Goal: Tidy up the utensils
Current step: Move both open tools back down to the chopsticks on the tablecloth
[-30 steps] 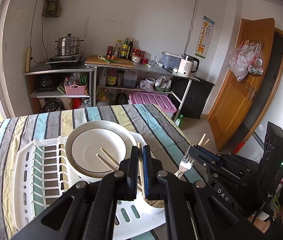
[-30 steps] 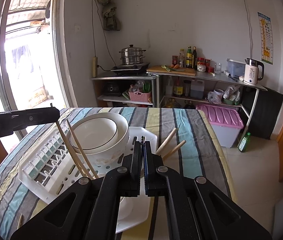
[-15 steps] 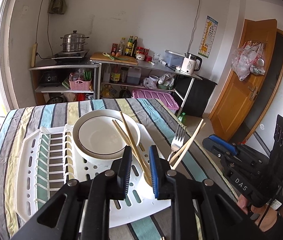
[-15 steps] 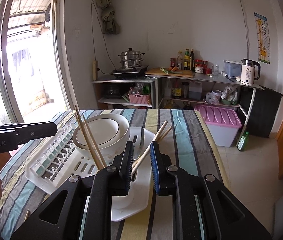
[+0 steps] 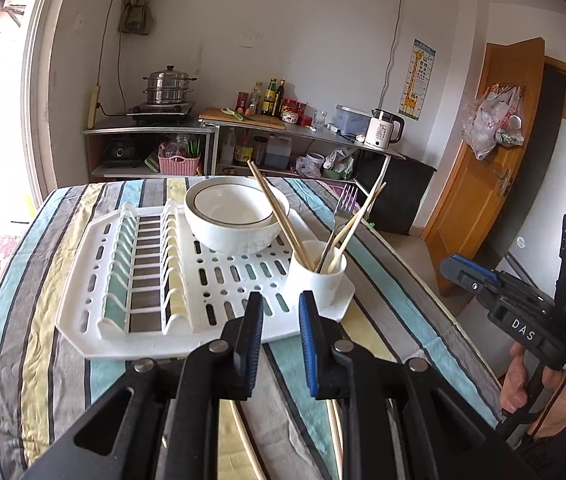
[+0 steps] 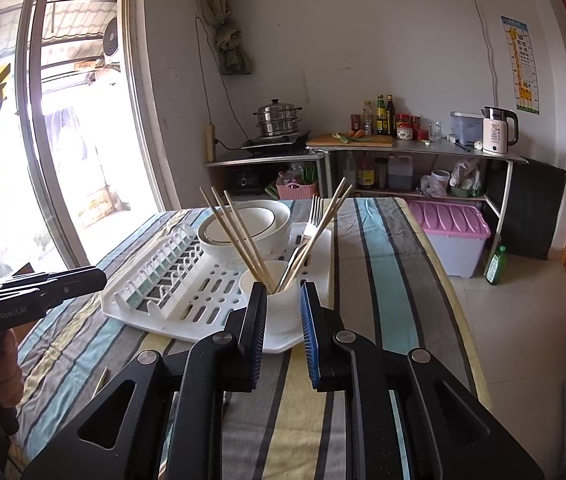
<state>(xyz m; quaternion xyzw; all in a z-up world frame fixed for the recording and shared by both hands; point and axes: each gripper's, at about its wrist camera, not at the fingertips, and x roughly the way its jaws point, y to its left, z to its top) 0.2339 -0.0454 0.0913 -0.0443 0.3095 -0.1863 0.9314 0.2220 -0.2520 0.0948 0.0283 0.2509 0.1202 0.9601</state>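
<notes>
A white utensil cup (image 5: 317, 280) (image 6: 279, 312) stands on the near right corner of a white dish rack (image 5: 143, 280) (image 6: 187, 292). Chopsticks (image 5: 279, 216) (image 6: 239, 236) and a fork (image 5: 343, 204) (image 6: 313, 216) lean in it. A white bowl (image 5: 231, 216) (image 6: 243, 224) sits on the rack behind. My left gripper (image 5: 282, 304) (image 6: 99, 276) is open and empty, just short of the rack's front edge. My right gripper (image 6: 283, 296) (image 5: 459, 274) is open and empty too, a little back from the cup.
Loose chopsticks (image 5: 243, 440) (image 6: 101, 380) lie on the striped tablecloth (image 5: 43, 320) near me. Behind the table are shelves with a steamer pot (image 5: 169, 84) and a kettle (image 5: 383, 132). A pink-lidded box (image 6: 449, 220) is on the floor at the right.
Both grippers were shut on chopsticks over the cup. Both have opened, left the chopsticks standing in the cup, and drawn back from the rack.
</notes>
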